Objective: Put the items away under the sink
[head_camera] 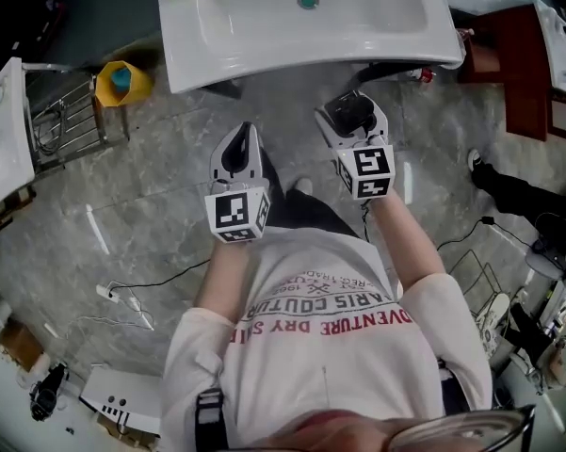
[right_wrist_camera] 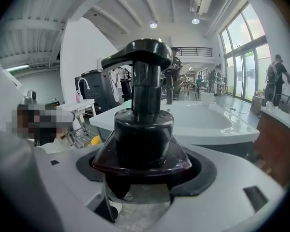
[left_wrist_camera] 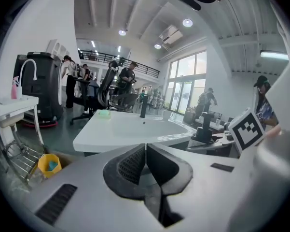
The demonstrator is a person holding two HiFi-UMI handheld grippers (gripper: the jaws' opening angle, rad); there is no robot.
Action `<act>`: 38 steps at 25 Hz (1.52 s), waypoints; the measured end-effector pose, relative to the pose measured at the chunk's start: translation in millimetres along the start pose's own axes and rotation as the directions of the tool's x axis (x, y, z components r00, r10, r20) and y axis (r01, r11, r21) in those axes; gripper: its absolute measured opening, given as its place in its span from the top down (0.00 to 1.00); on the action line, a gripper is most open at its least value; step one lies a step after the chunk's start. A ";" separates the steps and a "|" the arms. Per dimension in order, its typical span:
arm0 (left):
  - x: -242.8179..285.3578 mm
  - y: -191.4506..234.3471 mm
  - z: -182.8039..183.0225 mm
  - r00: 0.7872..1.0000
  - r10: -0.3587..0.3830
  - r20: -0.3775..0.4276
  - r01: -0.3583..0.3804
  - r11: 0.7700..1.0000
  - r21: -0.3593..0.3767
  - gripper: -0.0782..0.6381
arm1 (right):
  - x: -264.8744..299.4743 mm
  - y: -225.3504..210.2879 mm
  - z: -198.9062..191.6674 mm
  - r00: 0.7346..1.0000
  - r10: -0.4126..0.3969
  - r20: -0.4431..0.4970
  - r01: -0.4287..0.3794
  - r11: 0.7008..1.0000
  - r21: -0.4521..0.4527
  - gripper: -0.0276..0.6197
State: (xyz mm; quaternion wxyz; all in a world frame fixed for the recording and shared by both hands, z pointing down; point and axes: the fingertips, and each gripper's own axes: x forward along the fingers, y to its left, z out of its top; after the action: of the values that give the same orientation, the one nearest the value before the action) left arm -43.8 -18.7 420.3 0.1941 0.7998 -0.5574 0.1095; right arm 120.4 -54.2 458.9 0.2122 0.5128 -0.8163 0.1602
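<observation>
Fingers [right_wrist_camera: 202, 174] of right gripper [right_wrist_camera: 142, 170] around one pump bottle [right_wrist_camera: 144, 120]; left gripper [left_wrist_camera: 145, 148] closed

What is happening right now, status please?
Left gripper shut, empty. Right gripper shut on dark pump bottle. White sink straight ahead; space beneath it barely visible.

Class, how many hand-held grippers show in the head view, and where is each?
2. The left hand-held gripper, shut and empty, hangs in front of the white sink. The right hand-held gripper, beside it, grips a dark pump bottle.
</observation>
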 end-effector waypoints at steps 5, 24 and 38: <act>7.6 16.9 -20.5 1.000 0.026 -0.009 -0.026 1.000 -0.005 0.85 | 9.8 8.6 -41.3 0.998 0.007 -0.057 -0.005 0.999 0.035 0.38; 158.1 100.5 -223.7 0.982 -0.101 0.162 0.076 0.985 0.156 0.85 | 216.2 7.9 -241.4 0.999 0.004 0.049 -0.005 1.000 0.013 0.38; 181.6 126.6 -262.3 0.961 -0.048 0.274 0.009 0.990 0.141 0.85 | 293.7 -8.8 -240.3 0.986 -0.036 0.161 0.037 0.999 -0.002 0.38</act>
State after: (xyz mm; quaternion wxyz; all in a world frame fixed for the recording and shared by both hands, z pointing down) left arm -86.8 -97.9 751.5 0.0601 0.8266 -0.5586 0.0322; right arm 59.4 -168.7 815.6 0.1500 0.5384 -0.8216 0.1123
